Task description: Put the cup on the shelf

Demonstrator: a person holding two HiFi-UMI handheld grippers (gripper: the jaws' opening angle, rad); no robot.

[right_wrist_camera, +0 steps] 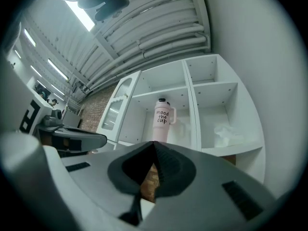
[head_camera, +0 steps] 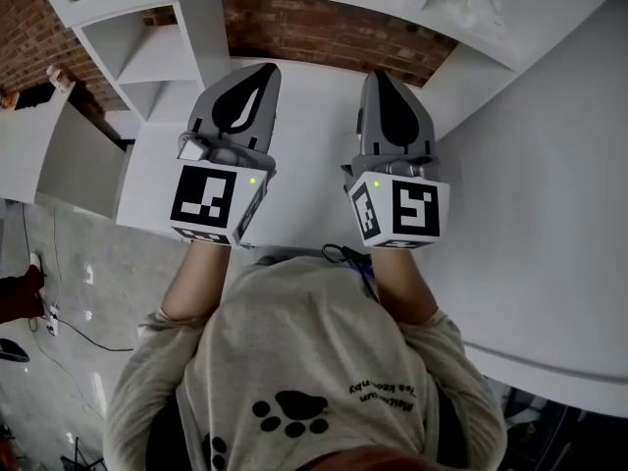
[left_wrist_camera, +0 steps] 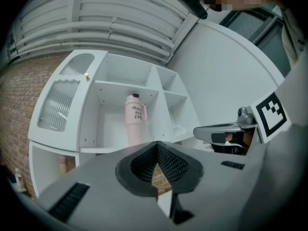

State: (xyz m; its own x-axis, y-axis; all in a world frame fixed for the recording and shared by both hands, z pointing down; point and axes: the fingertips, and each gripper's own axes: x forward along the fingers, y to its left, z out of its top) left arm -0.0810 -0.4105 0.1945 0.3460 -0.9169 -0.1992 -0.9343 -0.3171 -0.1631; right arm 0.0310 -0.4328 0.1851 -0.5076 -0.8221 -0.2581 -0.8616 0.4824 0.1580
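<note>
Left gripper (head_camera: 263,72) and right gripper (head_camera: 378,75) are resting closed and empty; pink tumbler (right_wrist_camera: 162,121) is standing in white shelf (right_wrist_camera: 211,83) at twelve o'clock.

2 grippers are counted, 1 per hand: left gripper (head_camera: 260,72) & right gripper (head_camera: 381,77). 2 marker cubes are seen, 1 on ea.: left cube (head_camera: 211,204), right cube (head_camera: 402,212). 2 green lights (head_camera: 252,179) are noted, 1 per gripper. 1 pink cup (right_wrist_camera: 162,121) is found, w/ 1 handle (right_wrist_camera: 173,114). 1 white shelf unit (right_wrist_camera: 192,88) is seen; 4 open compartments are counted in the right gripper view, 2 upper & 2 lower. 1 crumpled white item (right_wrist_camera: 225,131) is counted. 1 ribbed door (left_wrist_camera: 57,105) is seen, w/ 2 panes. 1 person (head_camera: 304,361) is counted.
</note>
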